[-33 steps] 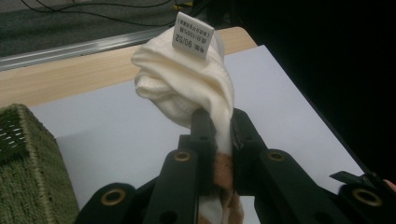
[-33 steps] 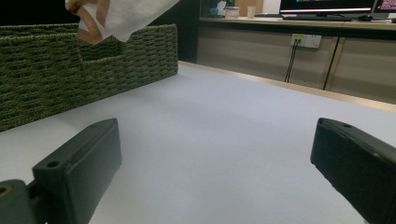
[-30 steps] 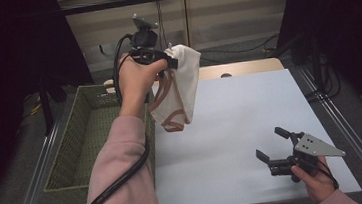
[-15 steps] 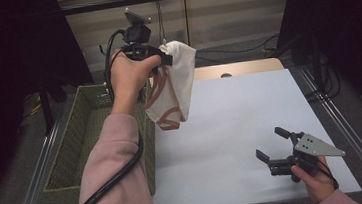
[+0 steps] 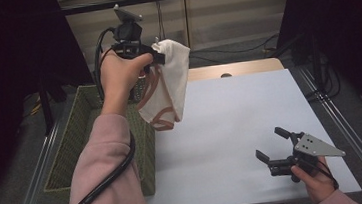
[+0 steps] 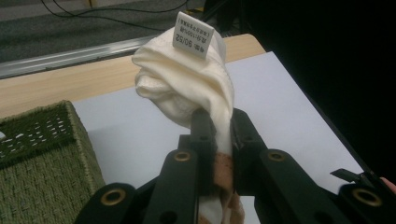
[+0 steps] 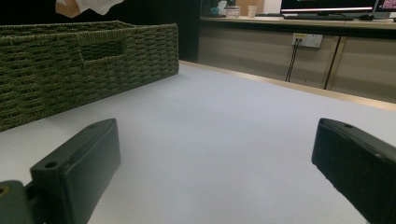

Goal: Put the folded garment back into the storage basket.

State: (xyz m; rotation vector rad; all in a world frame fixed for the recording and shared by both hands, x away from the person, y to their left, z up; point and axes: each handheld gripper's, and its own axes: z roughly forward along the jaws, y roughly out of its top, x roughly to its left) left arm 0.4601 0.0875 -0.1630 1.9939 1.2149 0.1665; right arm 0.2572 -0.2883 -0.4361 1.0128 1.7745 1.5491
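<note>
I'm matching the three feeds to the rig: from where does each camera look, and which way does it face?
High view: above the person's side, looking forward and down on the white table; both forearms, left gripper, right gripper.
Left gripper view: rides the raised gripper, looking along jaws shut on the cream garment.
Right gripper view: low over the table, facing the green basket; its open jaws.
Shared: basket and garment.
</note>
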